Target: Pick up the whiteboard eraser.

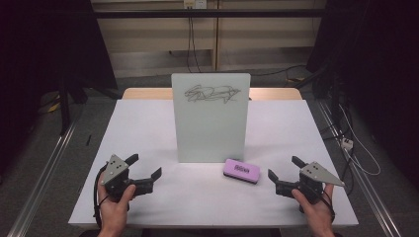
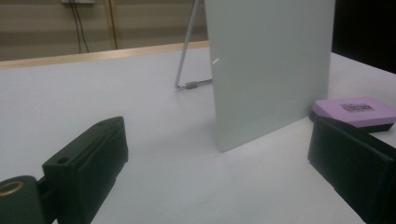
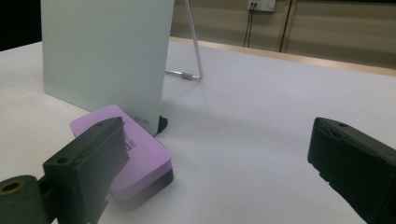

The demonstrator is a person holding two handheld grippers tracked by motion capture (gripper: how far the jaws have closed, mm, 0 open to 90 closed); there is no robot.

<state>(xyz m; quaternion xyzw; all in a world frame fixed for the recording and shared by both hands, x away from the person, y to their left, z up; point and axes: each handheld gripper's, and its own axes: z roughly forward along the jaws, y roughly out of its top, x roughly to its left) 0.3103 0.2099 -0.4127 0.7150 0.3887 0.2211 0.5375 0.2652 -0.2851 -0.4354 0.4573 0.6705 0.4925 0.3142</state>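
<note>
Here, the purple eraser (image 1: 241, 171) lies flat on the white table (image 1: 148, 128), near the standing whiteboard (image 1: 211, 123), between the left gripper (image 1: 146, 167) and right gripper (image 1: 283, 168), both wide open and holding nothing.

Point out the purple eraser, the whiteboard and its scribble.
purple eraser (image 1: 241, 171), high view, top face.
whiteboard (image 1: 211, 128), high view, blank middle of its face.
scribble (image 1: 212, 93), high view, centre of the lines.
</note>
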